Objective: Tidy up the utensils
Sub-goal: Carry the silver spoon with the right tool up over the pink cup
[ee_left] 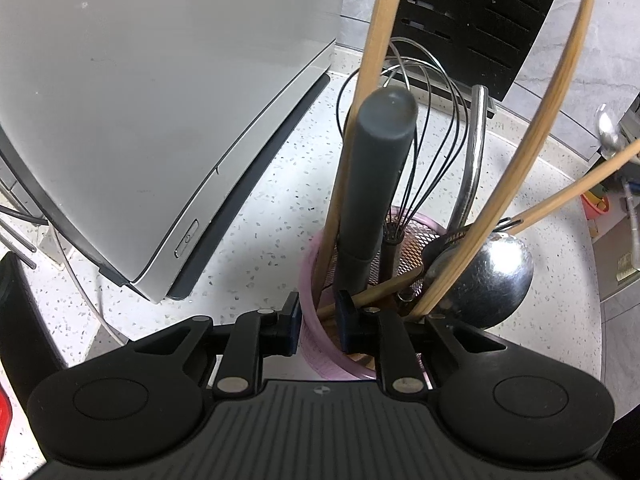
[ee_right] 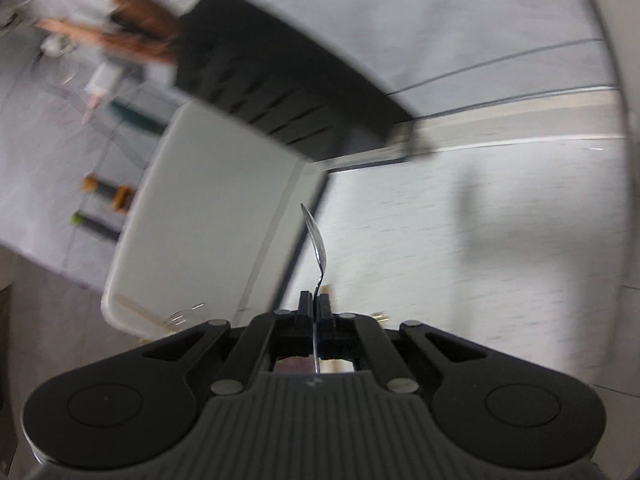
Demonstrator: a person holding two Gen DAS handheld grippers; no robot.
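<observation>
Spoon (ee_right: pixel 319 246) handle hidden — fingers (ee_right: pixel 306 304) clamped.

Both grippers matte black — left gripper (ee_left: pixel 318 322), right gripper (ee_right: pixel 316 312): ribbed grey-black housing, round pivot discs, silver rivets; fingers (ee_left: pixel 346 320) apparently blue-padded.

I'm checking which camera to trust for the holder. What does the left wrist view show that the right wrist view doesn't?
Only the left wrist view shows the left gripper clamped on the rim of the pink mesh holder, which is packed with a grey handle, a whisk, wooden handles and a steel ladle.

Only the right wrist view, blurred, shows the right gripper shut on a thin metal spoon.

Both show the speckled counter, the grey appliance and the black slotted block.
</observation>
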